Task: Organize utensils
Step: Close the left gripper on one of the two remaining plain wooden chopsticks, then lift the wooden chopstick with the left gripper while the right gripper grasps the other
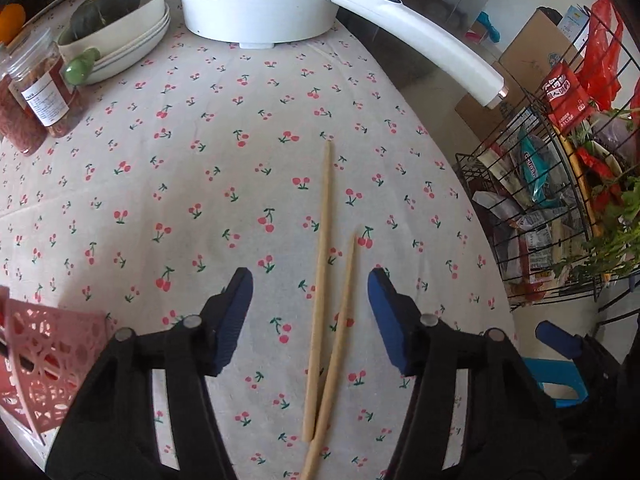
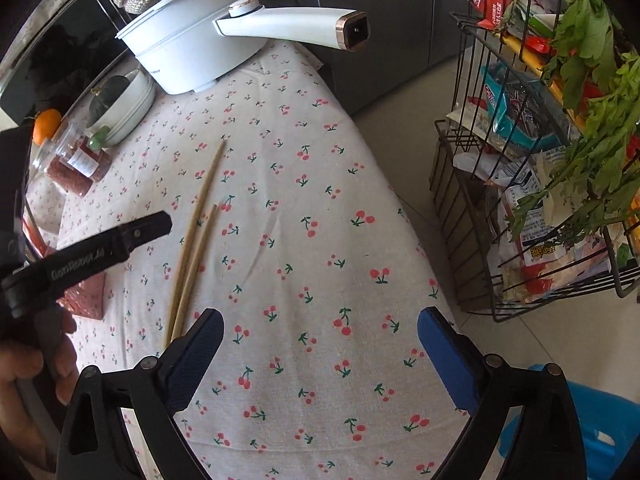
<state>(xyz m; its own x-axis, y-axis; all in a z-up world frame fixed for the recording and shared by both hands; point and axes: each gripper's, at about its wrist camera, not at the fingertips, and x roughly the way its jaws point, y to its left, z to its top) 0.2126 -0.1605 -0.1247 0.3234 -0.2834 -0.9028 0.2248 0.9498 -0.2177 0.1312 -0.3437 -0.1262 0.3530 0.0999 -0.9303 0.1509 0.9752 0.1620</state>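
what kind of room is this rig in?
Most likely a home kitchen or dining corner: a white electric pot and stacked bowls sit on a cherry-print tablecloth, and a wire rack beside the table holds snack packets and leafy greens.

Both wrist views look down close over the tablecloth (image 1: 200, 168), sharing the chopsticks (image 2: 192, 236).
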